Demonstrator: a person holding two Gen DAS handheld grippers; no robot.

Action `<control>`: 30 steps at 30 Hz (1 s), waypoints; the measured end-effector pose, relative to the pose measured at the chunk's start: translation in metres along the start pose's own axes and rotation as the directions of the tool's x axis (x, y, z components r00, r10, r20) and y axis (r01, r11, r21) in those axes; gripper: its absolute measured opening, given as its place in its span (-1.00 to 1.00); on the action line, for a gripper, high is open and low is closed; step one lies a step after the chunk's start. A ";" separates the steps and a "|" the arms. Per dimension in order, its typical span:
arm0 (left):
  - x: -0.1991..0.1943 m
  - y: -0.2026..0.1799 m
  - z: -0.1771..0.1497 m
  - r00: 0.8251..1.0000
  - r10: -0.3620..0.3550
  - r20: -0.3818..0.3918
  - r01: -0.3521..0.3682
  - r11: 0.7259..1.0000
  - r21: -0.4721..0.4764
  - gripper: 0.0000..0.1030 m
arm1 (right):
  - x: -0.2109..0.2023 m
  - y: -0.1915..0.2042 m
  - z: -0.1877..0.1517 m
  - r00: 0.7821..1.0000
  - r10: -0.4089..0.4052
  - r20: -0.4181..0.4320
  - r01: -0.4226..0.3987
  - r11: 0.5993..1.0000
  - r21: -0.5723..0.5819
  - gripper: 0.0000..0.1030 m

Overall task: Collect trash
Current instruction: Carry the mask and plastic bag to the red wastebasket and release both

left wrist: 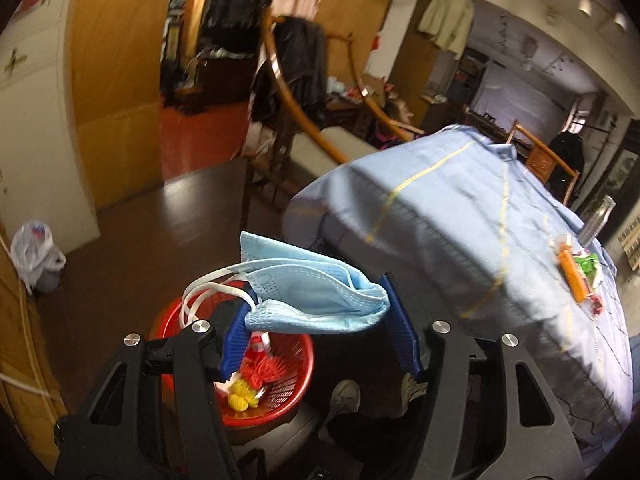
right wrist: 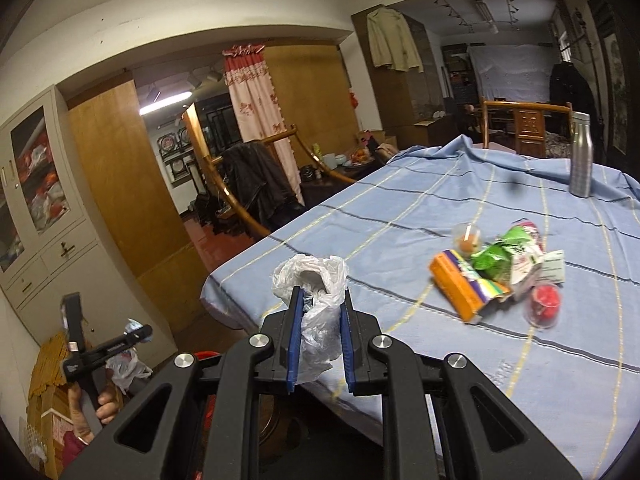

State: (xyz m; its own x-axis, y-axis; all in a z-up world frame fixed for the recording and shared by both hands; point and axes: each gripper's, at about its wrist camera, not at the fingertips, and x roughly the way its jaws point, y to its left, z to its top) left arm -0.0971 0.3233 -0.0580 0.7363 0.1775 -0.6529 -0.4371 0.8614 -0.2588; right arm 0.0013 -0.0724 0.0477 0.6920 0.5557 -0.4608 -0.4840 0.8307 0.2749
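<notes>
The left gripper [left wrist: 320, 320] has its blue ribbed fingers [left wrist: 402, 330] spread wide, a crumpled pale-blue pleated mask [left wrist: 312, 296] with white elastic loops draped between them, above a red slotted plastic basket [left wrist: 288, 384] that holds red and yellow scraps. The right gripper [right wrist: 320, 340] has its fingers closed on a crinkled, translucent white bag [right wrist: 316, 312] over the near edge of the tabletop [right wrist: 400, 216]. A light-blue cloth with yellow and dark stripes covers the tabletop; on it lie an orange carton [right wrist: 460, 284], a green wrapper [right wrist: 496, 258] and a red cup [right wrist: 544, 304], touching, with a ribbed metal bottle [right wrist: 581, 156] upright well behind. Beyond are wooden wall panels, curved wooden chairs and a dark floor.
</notes>
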 end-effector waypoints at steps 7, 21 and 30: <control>0.052 0.041 -0.020 0.988 0.060 -0.145 -0.074 0.993 -0.092 0.72 | 0.022 0.026 -0.004 0.999 0.011 -0.052 -0.013 0.999 -0.039 -0.66; -0.007 0.083 0.000 0.951 0.309 0.025 -0.299 0.936 -0.185 0.87 | 0.085 0.118 -0.022 0.965 0.145 -0.219 -0.175 0.977 -0.125 -0.65; -0.020 0.117 -0.001 0.912 0.408 0.033 -0.388 0.889 -0.244 0.87 | 0.150 0.206 -0.050 0.885 0.261 -0.387 -0.346 0.923 -0.170 -0.62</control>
State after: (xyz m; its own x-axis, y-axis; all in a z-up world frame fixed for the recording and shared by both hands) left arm -0.1630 0.4198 -0.0757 0.5109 0.5291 -0.6775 -0.8004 0.5803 -0.1504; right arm -0.0213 0.1801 -0.0071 0.2789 0.6953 -0.6624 -0.7774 0.5684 0.2694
